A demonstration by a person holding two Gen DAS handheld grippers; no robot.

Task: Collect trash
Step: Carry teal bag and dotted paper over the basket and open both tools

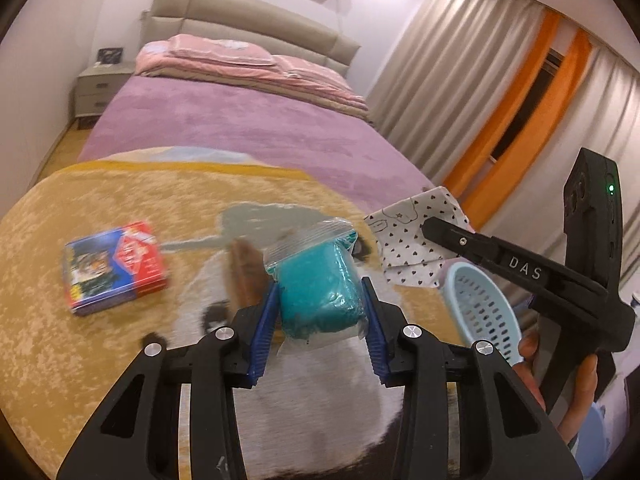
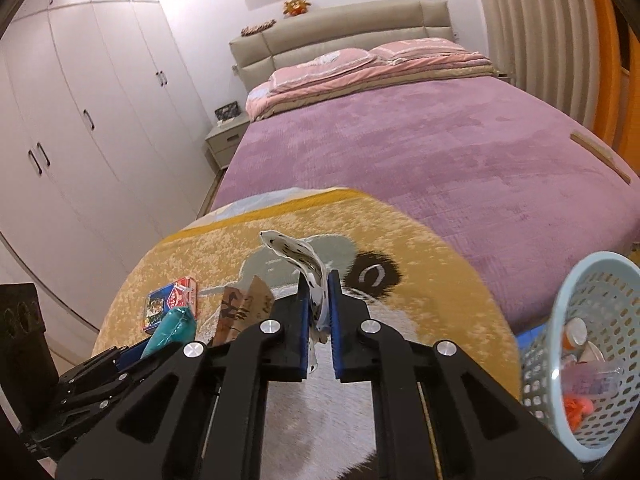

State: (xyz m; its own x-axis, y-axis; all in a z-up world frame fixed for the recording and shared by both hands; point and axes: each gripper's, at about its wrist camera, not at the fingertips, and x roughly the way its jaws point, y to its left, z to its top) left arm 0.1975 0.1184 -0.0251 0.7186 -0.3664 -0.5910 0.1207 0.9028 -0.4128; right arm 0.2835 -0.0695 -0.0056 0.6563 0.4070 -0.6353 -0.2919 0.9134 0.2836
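— What is the pale blue basket [image 2: 576,364] holding, beside the bed's edge?
— Orange scraps and small containers, too jumbled to count.
— And the two grippers?
— Both are angling downward over the blanket [image 1: 120,208]: the left gripper [image 1: 320,308] is squeezing one teal-filled bag [image 1: 316,284]; the right gripper [image 2: 319,312] is pinching one dotted wrapper [image 2: 300,260].

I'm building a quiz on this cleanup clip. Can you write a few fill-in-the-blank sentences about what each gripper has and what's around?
1. The left gripper is closed on a clear bag of ____ stuff.
2. The right gripper pinches a white wrapper printed with small black ____.
3. The pale blue basket sits on the ____ side of the right wrist view.
4. The red and blue box lies on the ____ blanket.

Missing words: teal; hearts; right; yellow
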